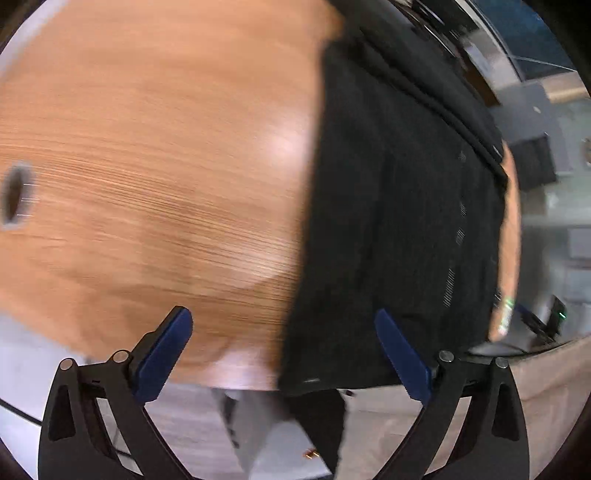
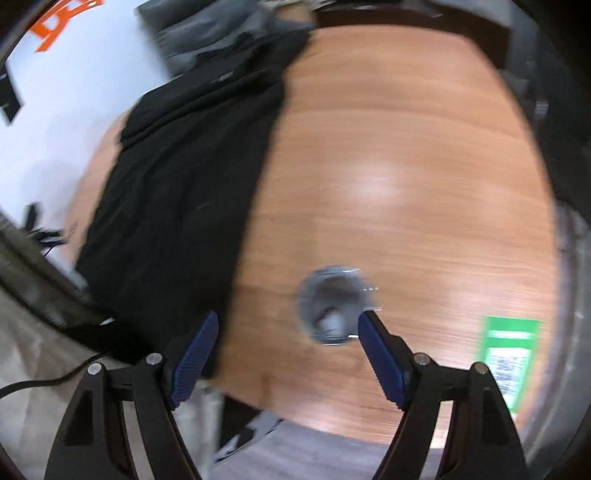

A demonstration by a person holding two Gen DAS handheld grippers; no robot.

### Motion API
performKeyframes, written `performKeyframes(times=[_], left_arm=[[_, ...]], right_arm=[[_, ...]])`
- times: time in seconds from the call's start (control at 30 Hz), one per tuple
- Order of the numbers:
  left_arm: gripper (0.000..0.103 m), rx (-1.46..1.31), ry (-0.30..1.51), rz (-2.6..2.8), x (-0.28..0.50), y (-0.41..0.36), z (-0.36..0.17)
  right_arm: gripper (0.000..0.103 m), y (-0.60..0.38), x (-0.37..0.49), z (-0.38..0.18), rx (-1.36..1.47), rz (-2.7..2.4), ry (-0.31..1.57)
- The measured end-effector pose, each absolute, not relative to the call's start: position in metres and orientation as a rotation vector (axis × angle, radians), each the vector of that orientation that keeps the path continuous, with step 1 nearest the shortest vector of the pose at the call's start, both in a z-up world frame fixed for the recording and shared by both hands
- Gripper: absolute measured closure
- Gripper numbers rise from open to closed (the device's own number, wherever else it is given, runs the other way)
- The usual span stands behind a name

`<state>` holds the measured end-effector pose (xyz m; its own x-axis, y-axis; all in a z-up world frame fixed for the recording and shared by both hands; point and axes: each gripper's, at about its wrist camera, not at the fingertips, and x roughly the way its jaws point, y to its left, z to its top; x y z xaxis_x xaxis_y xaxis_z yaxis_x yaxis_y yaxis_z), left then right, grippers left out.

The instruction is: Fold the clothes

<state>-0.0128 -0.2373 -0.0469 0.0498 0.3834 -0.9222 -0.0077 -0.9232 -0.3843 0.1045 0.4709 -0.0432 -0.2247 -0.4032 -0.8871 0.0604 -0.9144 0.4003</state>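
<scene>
A black garment (image 1: 399,221) lies flat on the wooden table (image 1: 166,147), along its right side in the left wrist view, with its near end hanging over the front edge. My left gripper (image 1: 283,317) is open and empty above the table's front edge, its right finger over the cloth. In the right wrist view the same garment (image 2: 177,192) lies at the left of the table (image 2: 406,166). My right gripper (image 2: 288,321) is open and empty above the front edge, just right of the cloth. Both views are blurred by motion.
A round cable hole (image 2: 332,302) sits in the tabletop near my right gripper; it also shows in the left wrist view (image 1: 14,195). A green label (image 2: 509,354) lies at the table's right front. Dark clothes (image 2: 229,33) are piled at the far end.
</scene>
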Motion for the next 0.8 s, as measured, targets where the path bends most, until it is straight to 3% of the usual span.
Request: performKeyframes(times=[0.27, 0.67, 0.73, 0.77, 0.8], left_arm=[[0.009, -2.035, -0.441, 1.747, -0.018, -0.205, -0.085], [0.007, -2.005, -0.459, 1.705, -0.021, -0.201, -0.083], [0.012, -2.012, -0.441, 1.717, -0.021, -0.204, -0.084], [0.025, -2.016, -0.440, 1.715, -0.022, -0.207, -0.087], [0.056, -2.036, -0.421, 1.703, -0.021, -0.208, -0.090]], right_arm=[[0.021, 0.427, 0.075, -0.088, 1.721, -1.993, -0.475], [0.020, 0.412, 0.059, -0.116, 1.691, -2.062, -0.430], [0.022, 0.408, 0.058, -0.117, 1.679, -2.067, -0.431], [0.028, 0.405, 0.057, -0.118, 1.670, -2.064, -0.433], [0.033, 0.401, 0.057, -0.120, 1.660, -2.061, -0.434]])
